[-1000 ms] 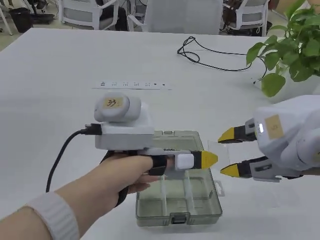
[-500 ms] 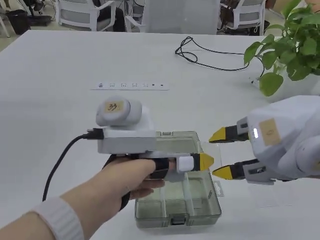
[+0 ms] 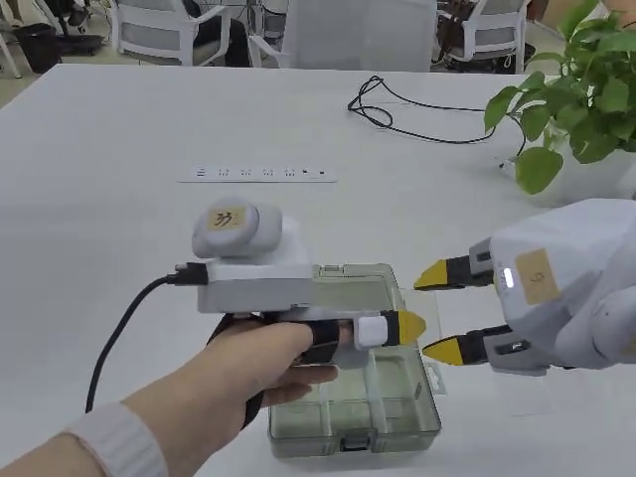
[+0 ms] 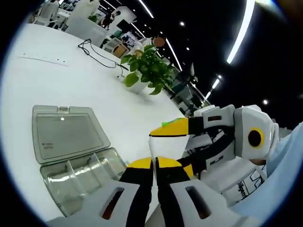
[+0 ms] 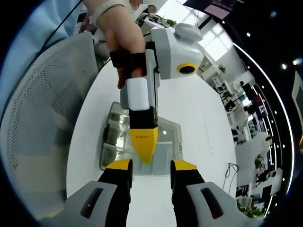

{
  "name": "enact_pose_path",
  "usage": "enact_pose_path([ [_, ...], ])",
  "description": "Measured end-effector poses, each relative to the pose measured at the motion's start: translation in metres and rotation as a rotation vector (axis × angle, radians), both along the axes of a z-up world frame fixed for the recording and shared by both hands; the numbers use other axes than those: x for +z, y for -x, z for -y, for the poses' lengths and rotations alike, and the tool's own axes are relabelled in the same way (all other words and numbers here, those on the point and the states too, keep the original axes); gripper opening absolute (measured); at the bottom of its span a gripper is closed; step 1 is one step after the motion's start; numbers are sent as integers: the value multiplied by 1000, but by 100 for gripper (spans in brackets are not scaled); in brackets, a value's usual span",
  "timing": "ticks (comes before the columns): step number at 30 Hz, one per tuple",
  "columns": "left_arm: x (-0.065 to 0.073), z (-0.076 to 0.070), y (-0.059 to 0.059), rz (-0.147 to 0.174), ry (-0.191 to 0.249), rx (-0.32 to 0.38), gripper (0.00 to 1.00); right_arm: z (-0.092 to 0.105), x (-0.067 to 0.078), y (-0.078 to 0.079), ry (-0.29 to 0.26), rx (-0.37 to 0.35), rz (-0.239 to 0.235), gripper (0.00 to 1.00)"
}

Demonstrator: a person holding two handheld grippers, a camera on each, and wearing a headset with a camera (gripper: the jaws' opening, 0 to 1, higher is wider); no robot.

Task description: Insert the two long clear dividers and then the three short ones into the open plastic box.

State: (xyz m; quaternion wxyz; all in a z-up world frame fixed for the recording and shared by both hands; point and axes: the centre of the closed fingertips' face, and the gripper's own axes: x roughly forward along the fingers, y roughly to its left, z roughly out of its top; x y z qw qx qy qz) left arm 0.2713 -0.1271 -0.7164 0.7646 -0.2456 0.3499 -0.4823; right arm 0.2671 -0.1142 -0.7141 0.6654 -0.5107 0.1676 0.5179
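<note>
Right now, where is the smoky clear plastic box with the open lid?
In the head view the smoky clear plastic box sits on the white table at bottom centre, under the left hand-held gripper, with the white power strip farther back.

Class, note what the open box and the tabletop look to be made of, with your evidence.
Plastic box: grey-tinted clear plastic, glossy; you see through its walls, and a light glints on it. Tabletop: smooth, matt white, perhaps laminate; unsure.

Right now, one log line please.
left claw: shut, over box | right claw: open, facing left claw | box: lid open, dividers inside
</note>
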Motion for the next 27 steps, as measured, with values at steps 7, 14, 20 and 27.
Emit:
enact_pose_path([
  [7,-1,-3,1,19,-11,-12,0,0,1,1,-8,2,-25,41],
  [14,-10,-11,15,216,-115,-168,0,-1,19,0,-91,-23,-111,40],
  [20,-11,-18,28,415,-163,-291,0,-3,23,6,-126,-28,-201,32],
  [27,-8,-21,39,593,-191,-377,0,-12,19,25,-160,-22,-376,26],
])
